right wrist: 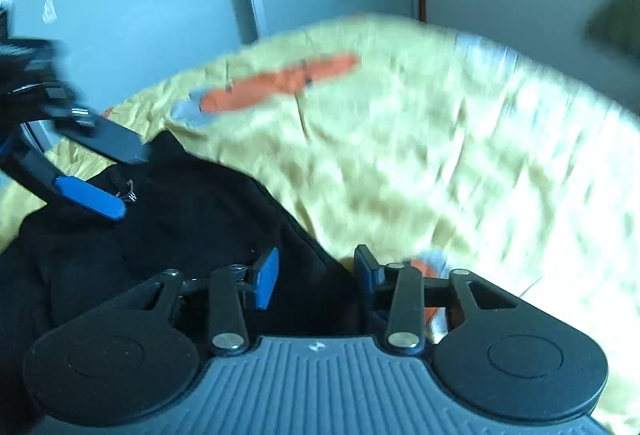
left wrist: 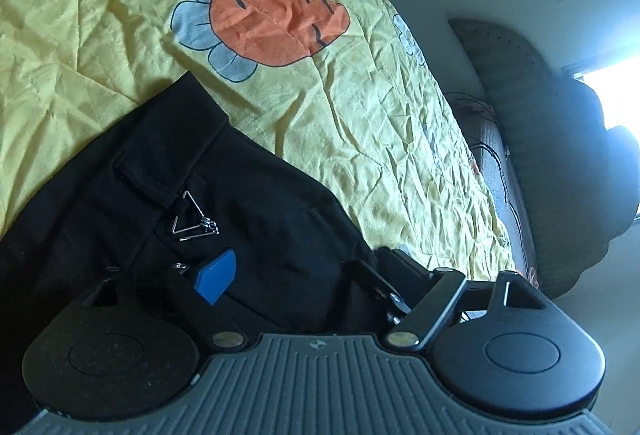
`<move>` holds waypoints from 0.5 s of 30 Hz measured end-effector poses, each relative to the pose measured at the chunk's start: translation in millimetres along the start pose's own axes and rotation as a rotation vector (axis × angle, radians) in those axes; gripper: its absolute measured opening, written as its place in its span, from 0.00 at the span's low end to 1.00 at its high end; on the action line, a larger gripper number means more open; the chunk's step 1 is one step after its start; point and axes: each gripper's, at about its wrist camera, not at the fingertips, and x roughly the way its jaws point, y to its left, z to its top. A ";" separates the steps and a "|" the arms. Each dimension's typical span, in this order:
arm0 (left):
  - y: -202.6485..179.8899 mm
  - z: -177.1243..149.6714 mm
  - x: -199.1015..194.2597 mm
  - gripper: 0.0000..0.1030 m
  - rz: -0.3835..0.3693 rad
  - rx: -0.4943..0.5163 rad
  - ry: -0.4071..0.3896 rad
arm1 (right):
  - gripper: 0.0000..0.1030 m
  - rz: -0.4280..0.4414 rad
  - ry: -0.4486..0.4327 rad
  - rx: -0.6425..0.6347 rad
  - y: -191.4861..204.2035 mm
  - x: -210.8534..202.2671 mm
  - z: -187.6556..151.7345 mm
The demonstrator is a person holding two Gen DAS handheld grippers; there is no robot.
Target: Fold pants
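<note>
We see the black pants (left wrist: 168, 171) lying on a bed covered with a yellow quilt (left wrist: 100, 15) that has an orange carrot print (left wrist: 276, 25). In the left wrist view the pants fill the lower left part, with a belt loop and a small metal clip (left wrist: 196, 221) on the cloth. Our left gripper (left wrist: 308, 267) stands wide open just above the pants; only its blue left pad (left wrist: 216, 275) is clear, and nothing is pressed between the jaws. In the right wrist view, which is blurred, the pants lie at the lower left and the quilt spreads to the right. Our right gripper (right wrist: 316, 271) is partly open, with the edge of the black cloth between its blue pads (right wrist: 267, 277), but the pads do not press on it. The left gripper also shows at the left edge of this view, open over the pants.
</note>
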 end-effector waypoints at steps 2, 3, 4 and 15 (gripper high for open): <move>-1.5 0.1 -0.1 0.86 0.002 0.007 -0.006 | 0.34 0.020 0.002 -0.024 -1.4 -0.5 0.0; -1.9 0.3 -0.5 0.87 0.004 0.011 -0.009 | 0.15 0.006 0.002 -0.071 6.6 -2.4 -8.5; -2.1 0.8 -0.4 0.87 0.003 0.013 -0.011 | 0.09 -0.019 -0.007 -0.119 17.2 -5.8 -11.6; 0.5 12.7 15.2 0.80 -0.044 -0.011 0.053 | 0.06 -0.371 -0.175 -0.812 188.3 -49.1 -98.4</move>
